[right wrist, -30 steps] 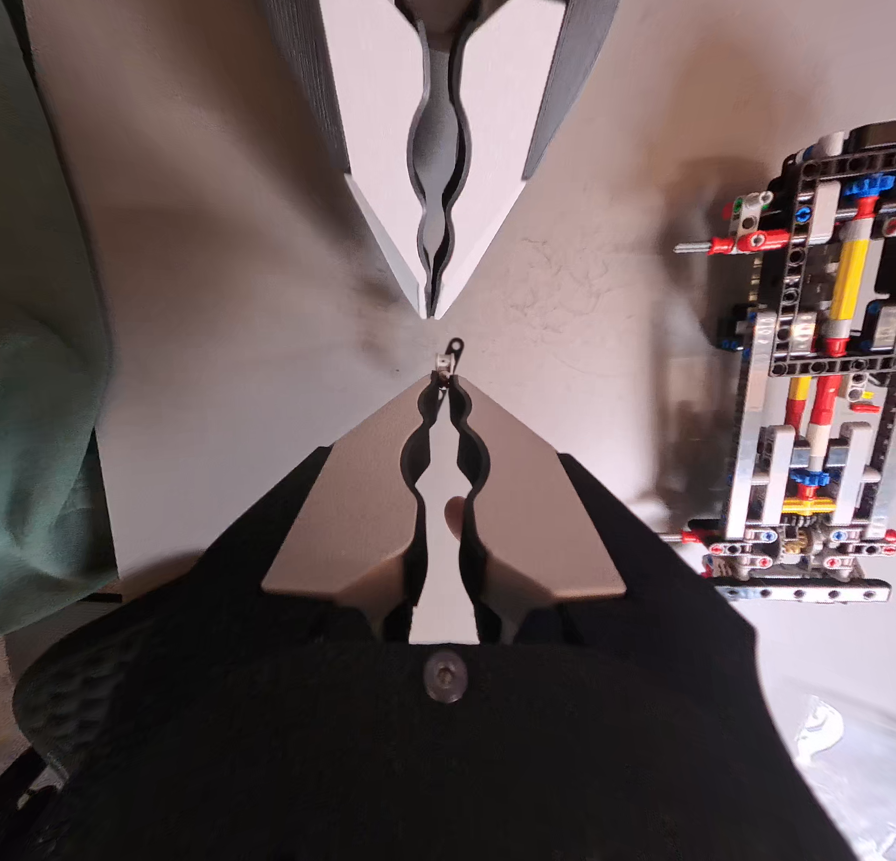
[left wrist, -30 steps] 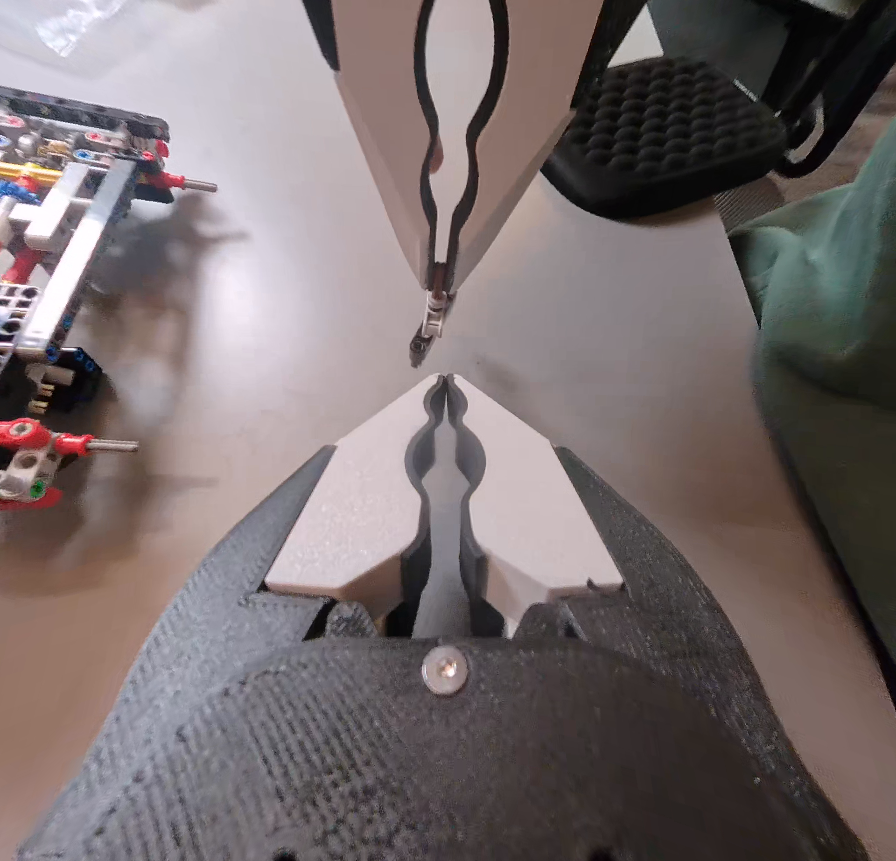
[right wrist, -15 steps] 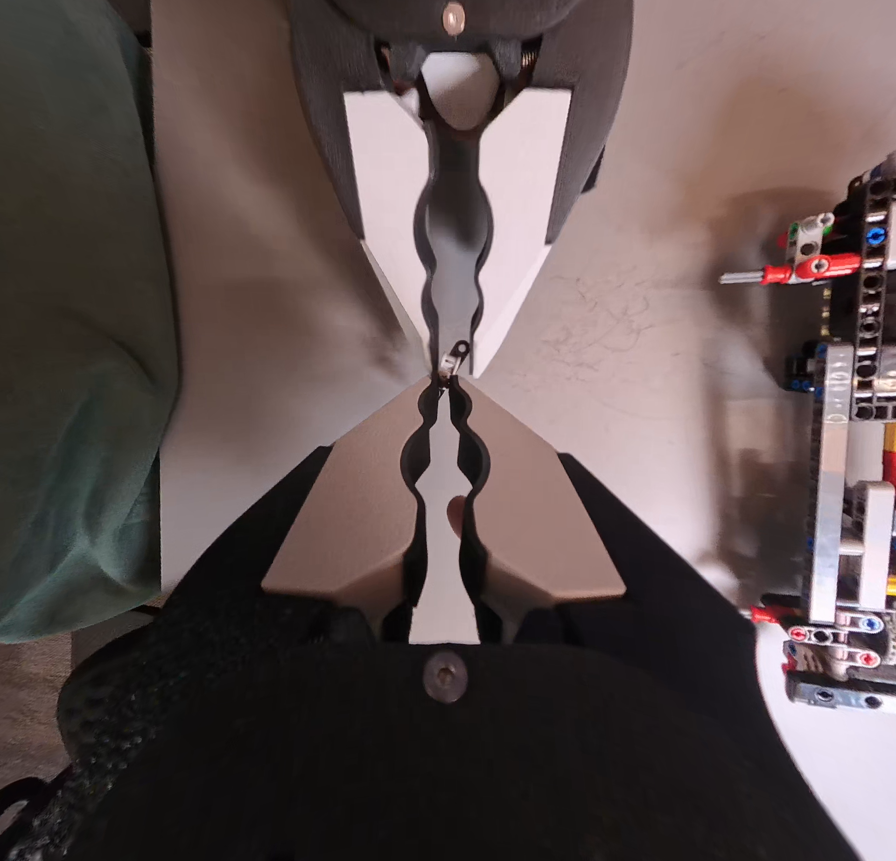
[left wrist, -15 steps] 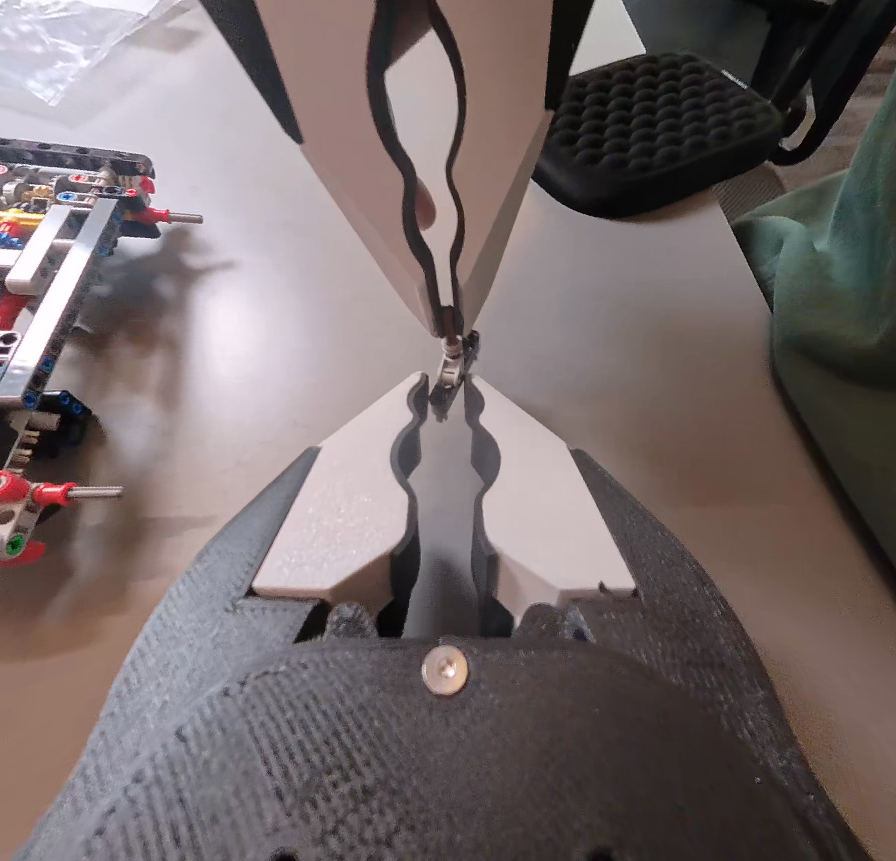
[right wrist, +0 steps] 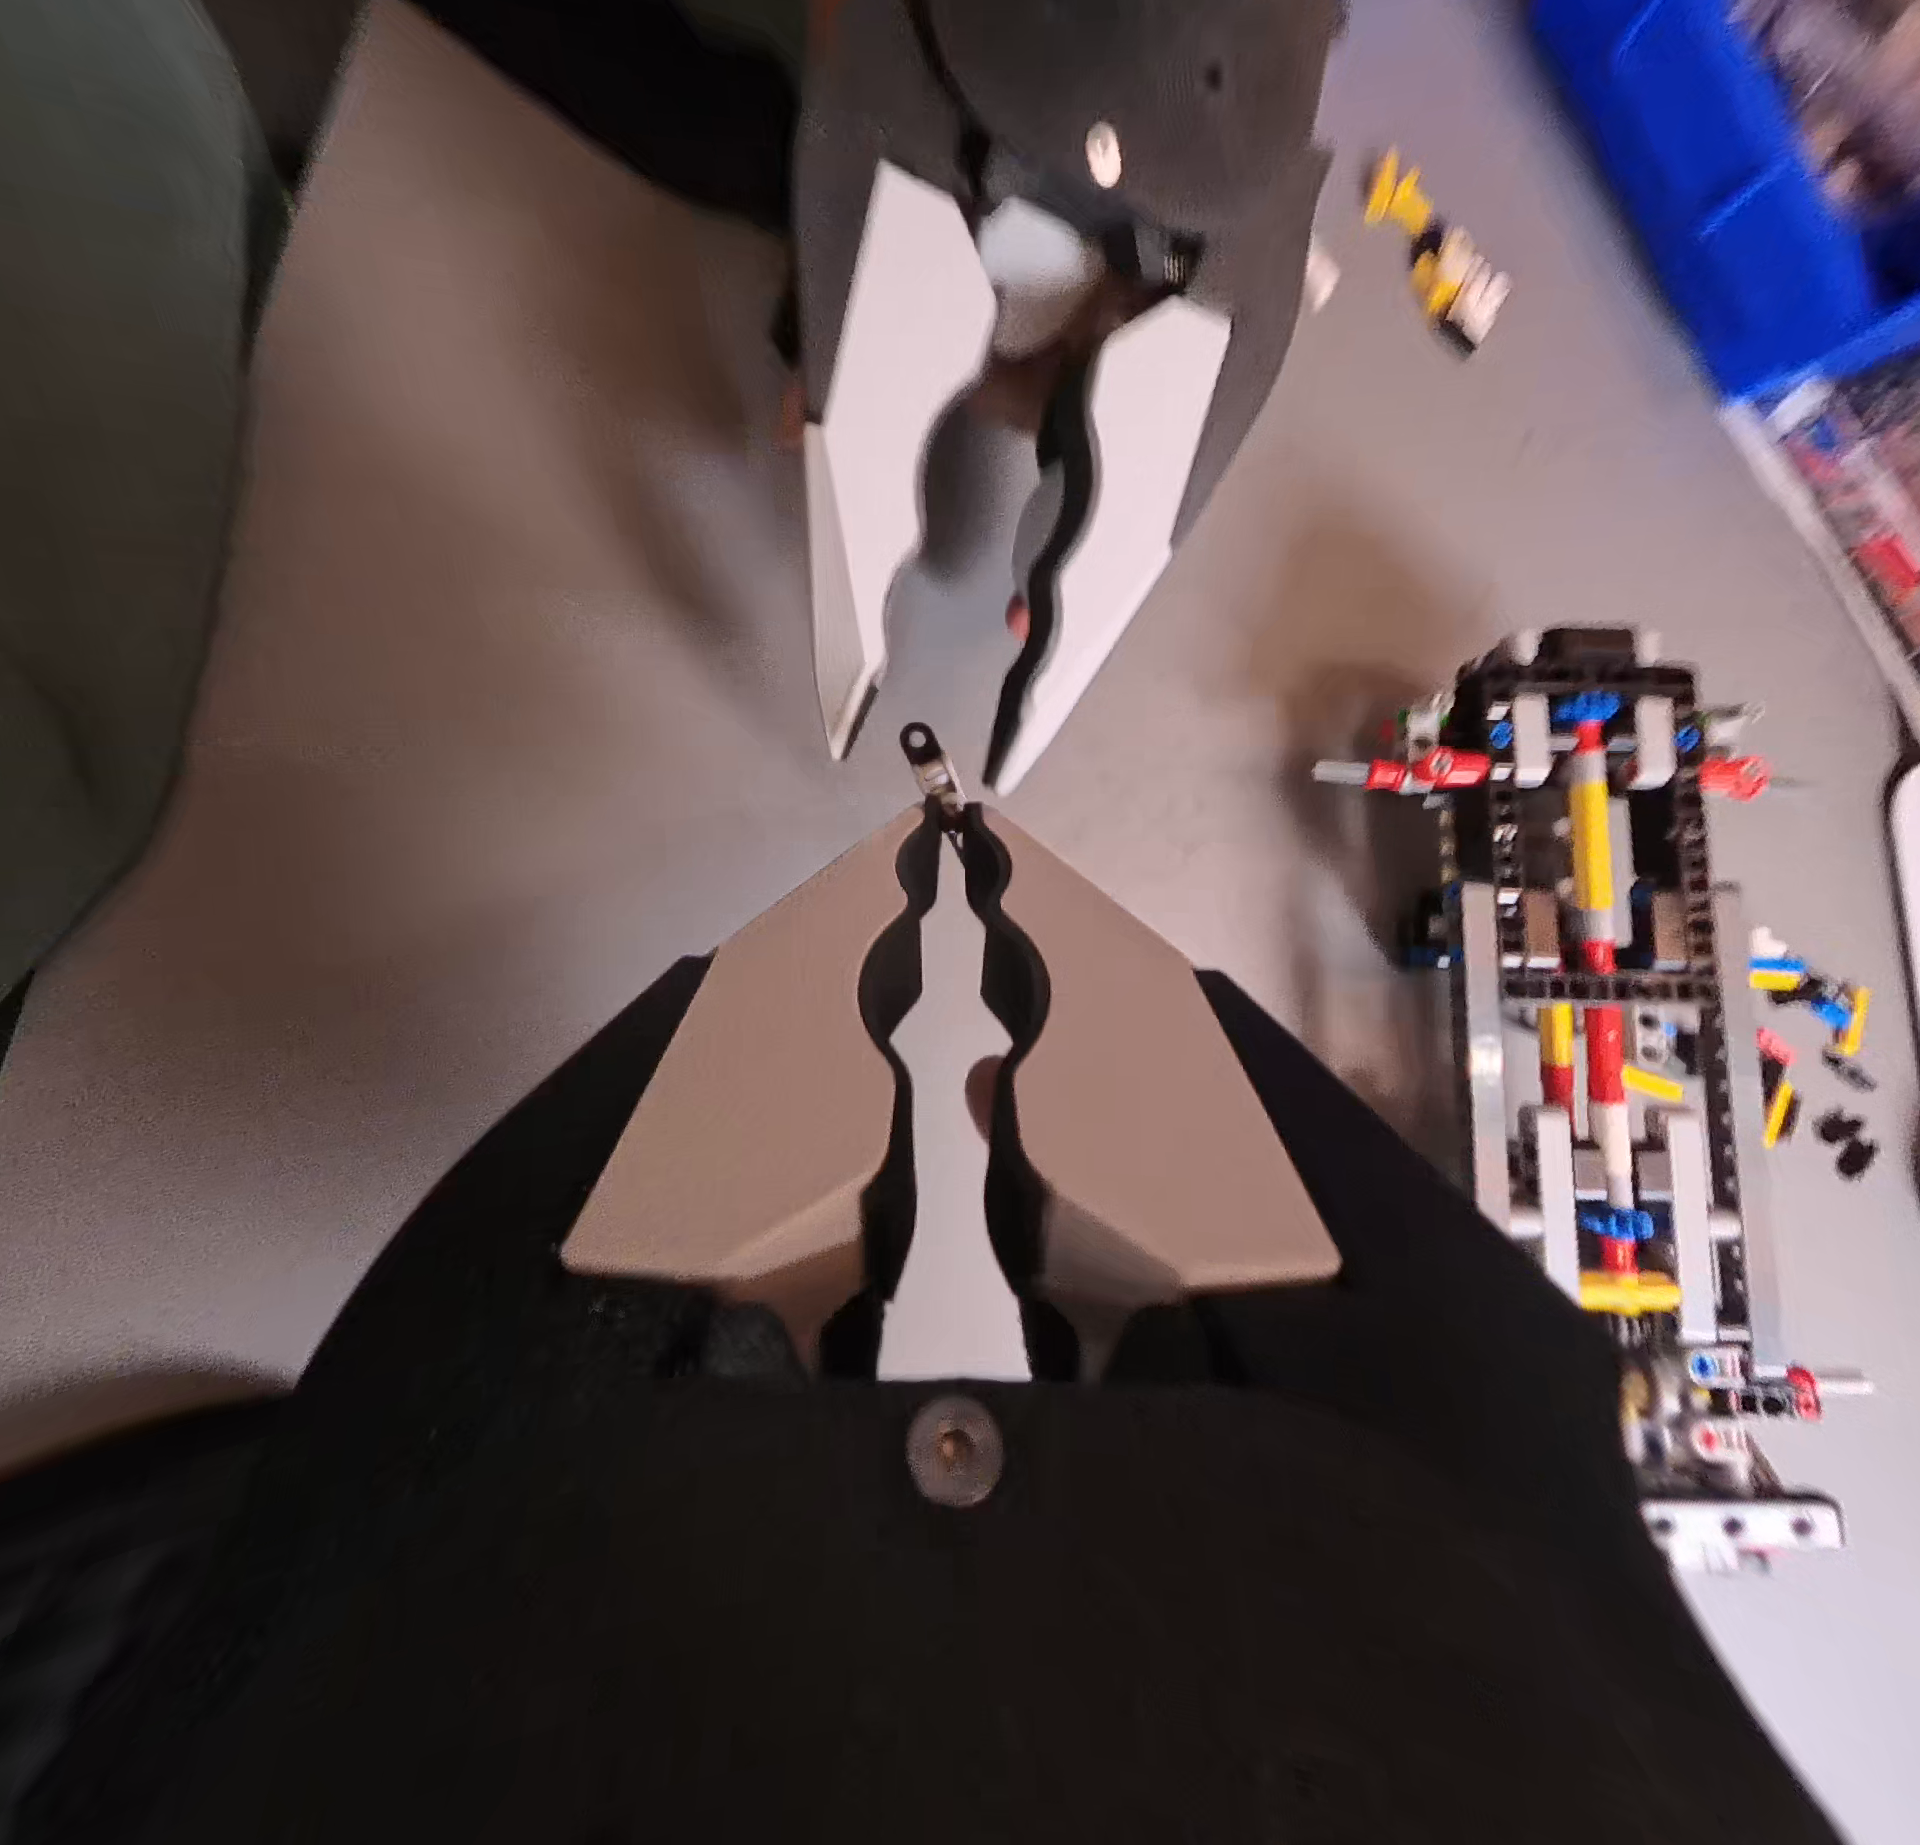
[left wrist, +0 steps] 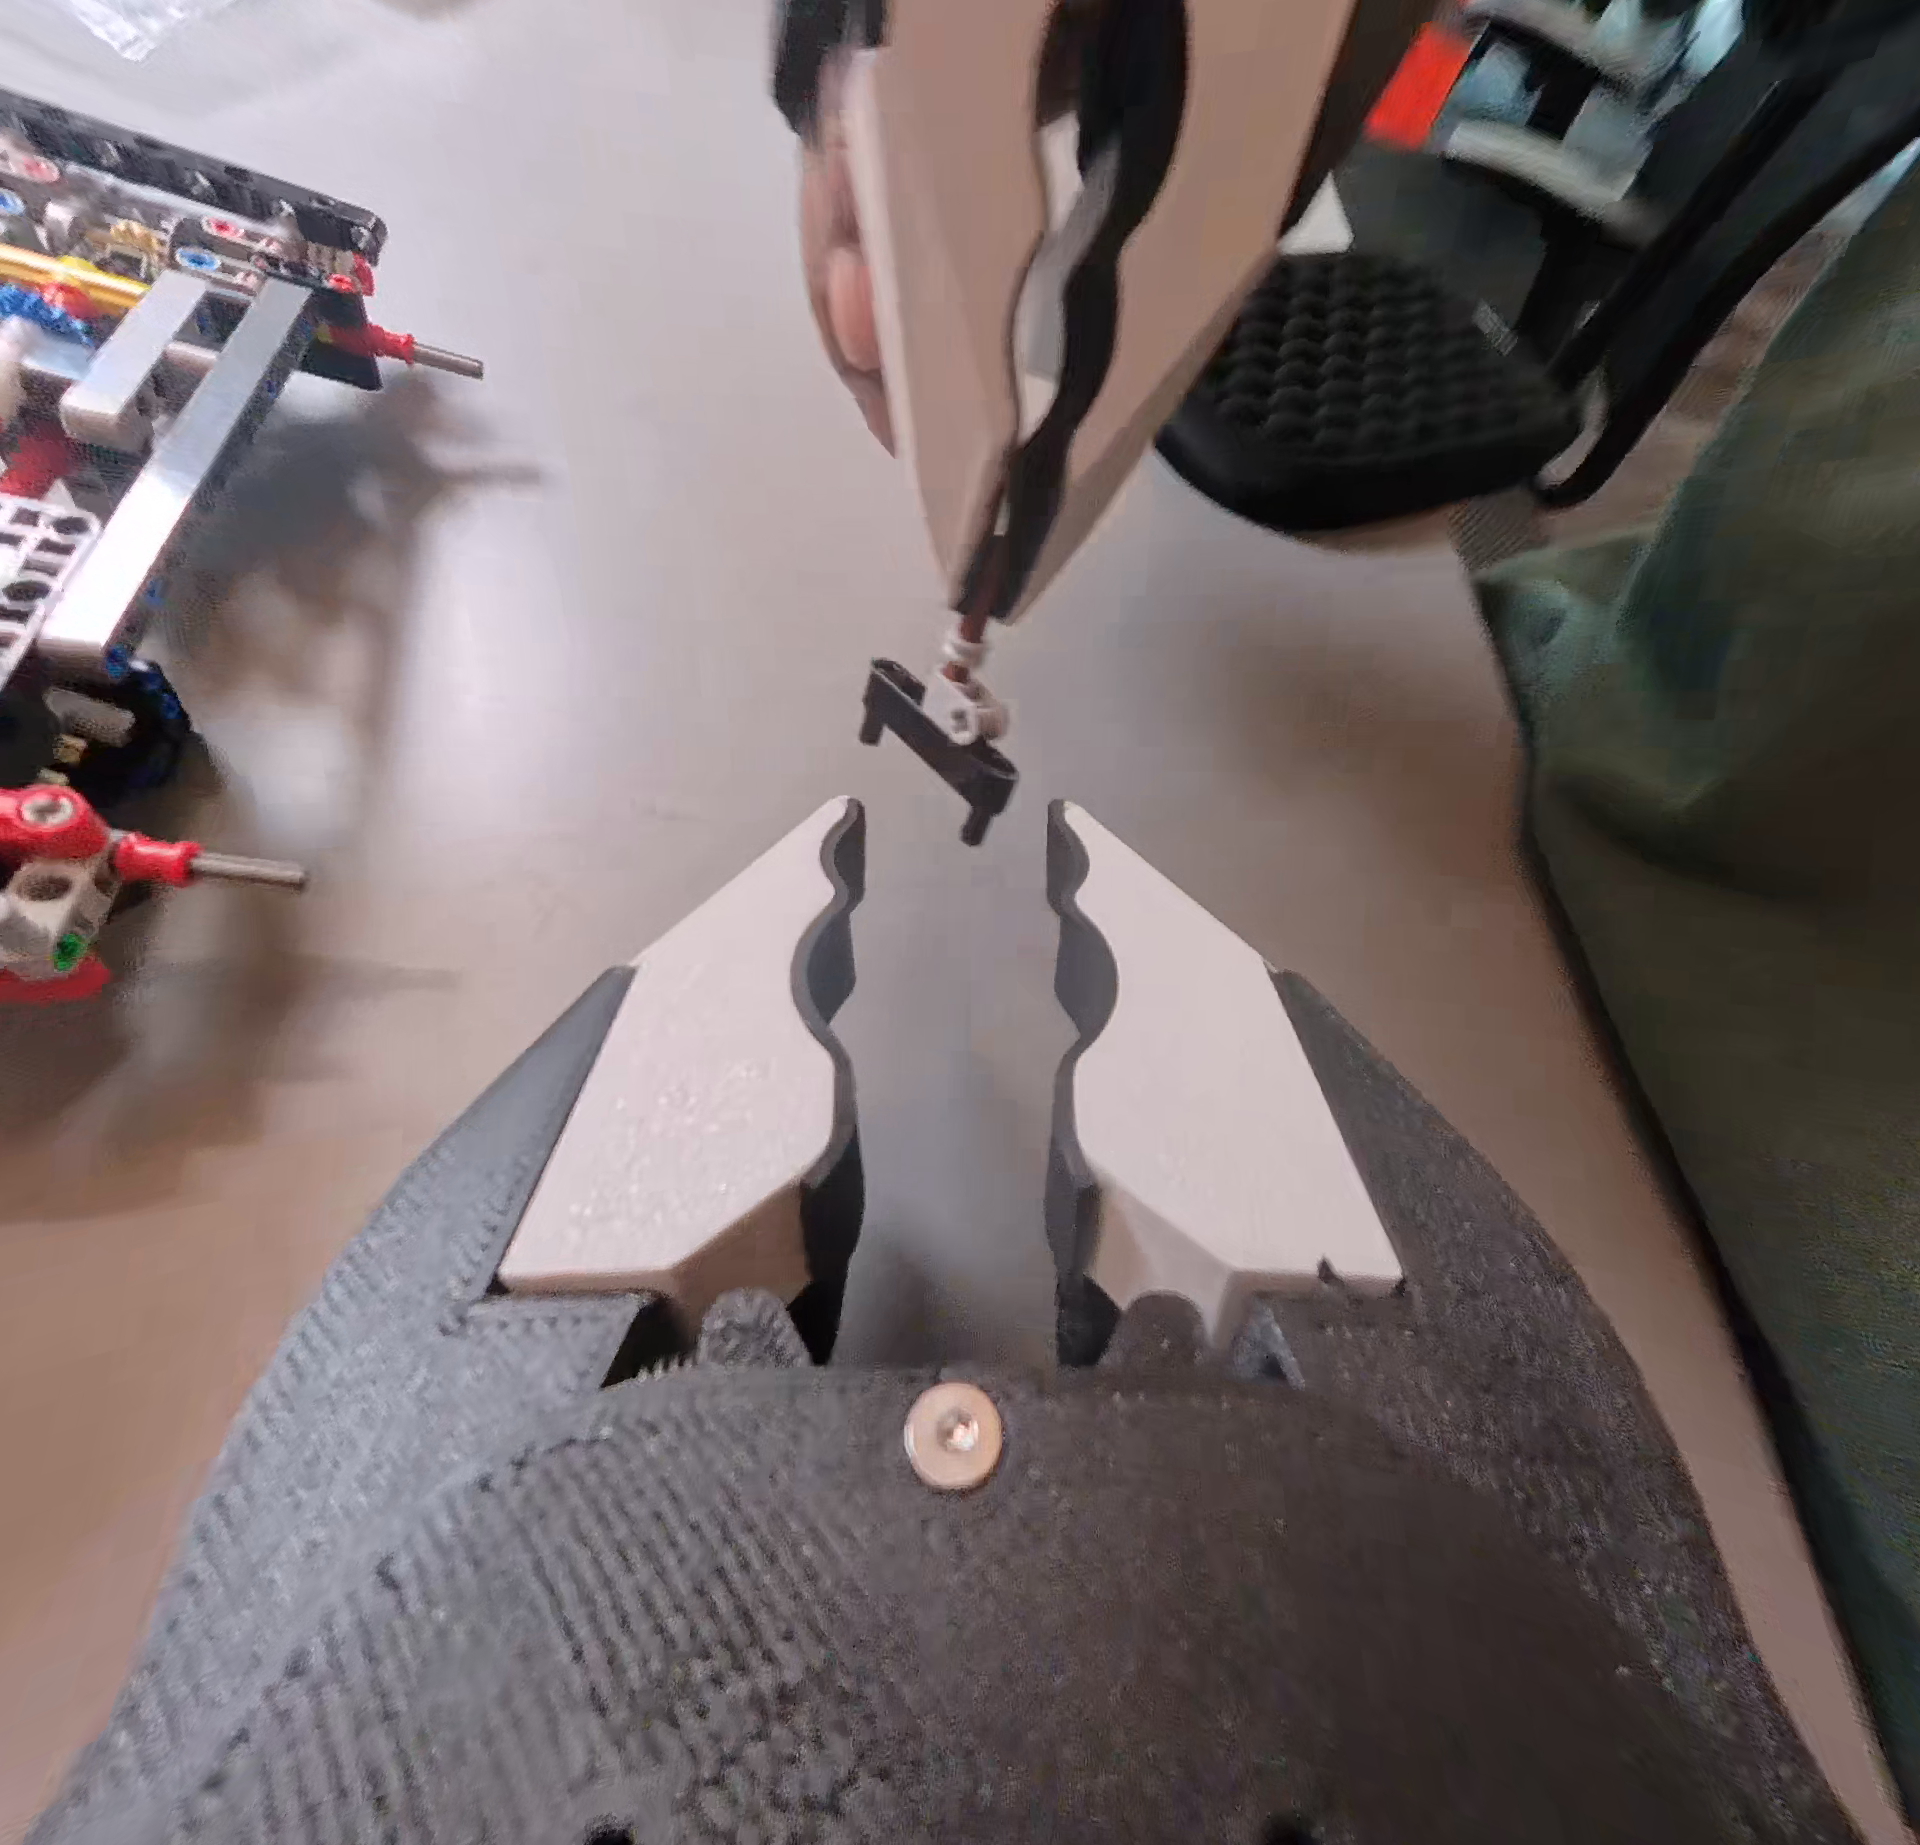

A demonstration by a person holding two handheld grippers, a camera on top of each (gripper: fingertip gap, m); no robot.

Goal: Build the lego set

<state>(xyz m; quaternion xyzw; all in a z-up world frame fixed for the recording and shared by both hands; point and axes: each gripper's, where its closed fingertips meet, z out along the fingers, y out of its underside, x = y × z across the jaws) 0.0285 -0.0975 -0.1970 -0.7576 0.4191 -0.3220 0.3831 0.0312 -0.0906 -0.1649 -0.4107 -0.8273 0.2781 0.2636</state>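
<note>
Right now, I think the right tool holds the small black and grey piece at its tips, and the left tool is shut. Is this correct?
One thing is wrong: the left tool is open, its tips apart, as the left wrist view shows. The right tool does hold the small black and grey piece at its tips.

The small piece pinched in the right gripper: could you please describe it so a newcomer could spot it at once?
Start at the grey table, right of the big lego frame. Two grippers meet tip to tip; the right gripper pinches the small piece. It is a black bar with a pale grey connector, held in the air, unlike the loose bricks.
</note>
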